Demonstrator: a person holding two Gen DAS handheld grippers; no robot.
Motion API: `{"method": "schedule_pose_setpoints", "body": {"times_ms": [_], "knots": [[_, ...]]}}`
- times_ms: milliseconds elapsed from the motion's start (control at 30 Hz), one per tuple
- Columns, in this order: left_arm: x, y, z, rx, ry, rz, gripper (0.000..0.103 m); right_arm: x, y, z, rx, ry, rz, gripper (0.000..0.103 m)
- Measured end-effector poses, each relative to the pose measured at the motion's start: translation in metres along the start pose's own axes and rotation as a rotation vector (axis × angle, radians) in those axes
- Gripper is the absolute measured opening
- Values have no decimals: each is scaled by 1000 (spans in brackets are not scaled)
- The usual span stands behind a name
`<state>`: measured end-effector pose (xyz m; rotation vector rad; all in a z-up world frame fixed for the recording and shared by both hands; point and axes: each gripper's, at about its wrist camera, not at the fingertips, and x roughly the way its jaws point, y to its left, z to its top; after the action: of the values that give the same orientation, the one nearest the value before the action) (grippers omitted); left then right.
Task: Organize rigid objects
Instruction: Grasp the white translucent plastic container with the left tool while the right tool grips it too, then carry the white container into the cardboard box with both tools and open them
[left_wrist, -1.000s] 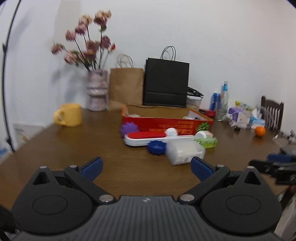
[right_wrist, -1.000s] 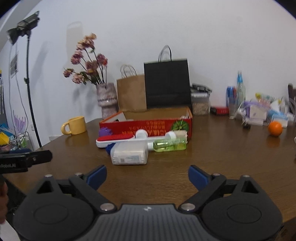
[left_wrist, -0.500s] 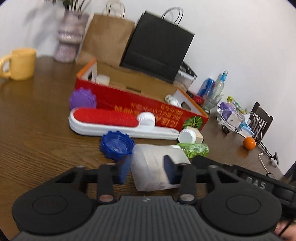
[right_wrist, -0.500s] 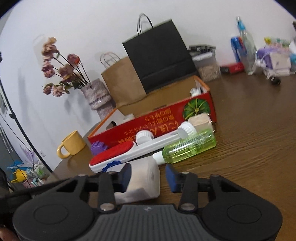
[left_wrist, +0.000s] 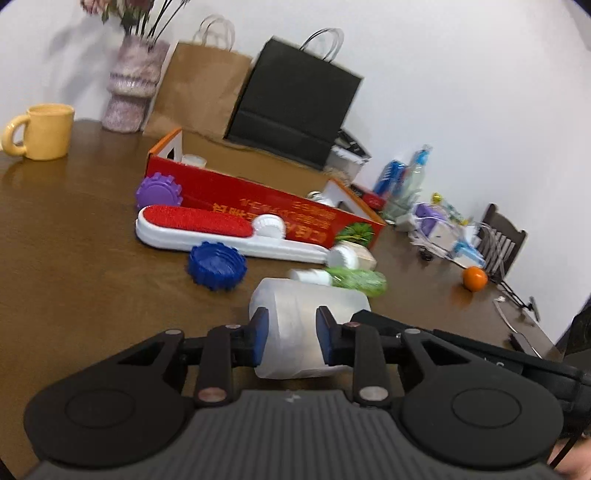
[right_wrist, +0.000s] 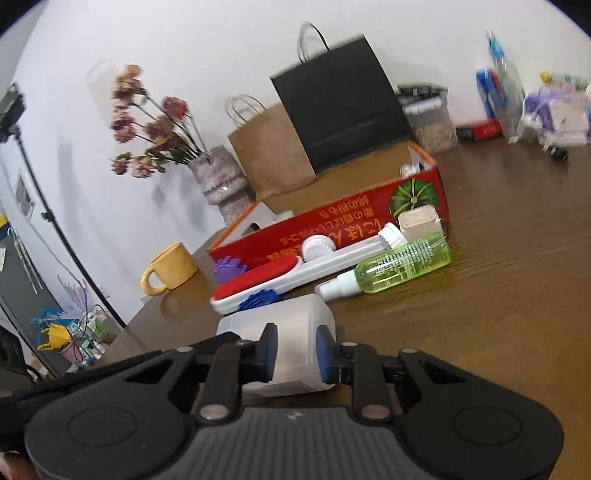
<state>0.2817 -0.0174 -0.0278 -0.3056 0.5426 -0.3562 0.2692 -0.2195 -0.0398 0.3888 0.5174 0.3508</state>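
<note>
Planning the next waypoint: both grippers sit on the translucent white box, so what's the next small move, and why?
Probably a short joint lift. The left gripper pinches the white box; the right gripper is closing on its other end. The red tray lies just behind.

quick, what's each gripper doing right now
left gripper: shut on the white container.
right gripper: jaws closing, pads on the same container.

The long cardboard box (left_wrist: 258, 206) is red with orange writing and a green pumpkin picture. In front of the box lie a white brush with a red pad (left_wrist: 207, 227), a round purple cap (left_wrist: 159, 192), a round blue cap (left_wrist: 216, 266) and a see-through green bottle (right_wrist: 399, 267). Behind the box stand a brown paper bag (left_wrist: 199, 88) and a black paper bag (left_wrist: 295, 107). The bench (left_wrist: 74, 258) is brown wood.
</note>
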Motion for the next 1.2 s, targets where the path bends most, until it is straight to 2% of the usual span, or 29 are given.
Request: {"method": "schedule_pose_setpoints", "body": {"times_ms": [100, 200, 433, 567, 733, 833, 933, 1067, 1200], "knots": [[-34, -12, -23, 9, -24, -6, 28, -37, 16, -21, -86, -33, -5, 22], [-62, -26, -42, 42, -62, -5, 28, -69, 21, -38, -79, -57, 8, 22], [-98, -46, -57, 68, -107, -22, 28, -118, 34, -55, -105, -115, 3, 22], [-104, -52, -54, 76, -129, -27, 28, -128, 37, -52, -111, -127, 9, 22], [-93, -49, -44, 81, -140, -28, 28, -115, 35, -40, -105, -130, 7, 22], [-80, -45, -23, 79, -149, -35, 28, -100, 34, -21, -100, -134, 16, 22], [-60, -40, 12, 91, -173, -29, 28, -76, 35, 10, -98, -127, 30, 22], [-20, -32, 73, 100, -184, -21, 28, -31, 37, 63, -103, -125, 30, 22], [34, -17, 140, 89, -161, -17, 28, 34, 32, 126, -79, -98, 34, 22]]}}
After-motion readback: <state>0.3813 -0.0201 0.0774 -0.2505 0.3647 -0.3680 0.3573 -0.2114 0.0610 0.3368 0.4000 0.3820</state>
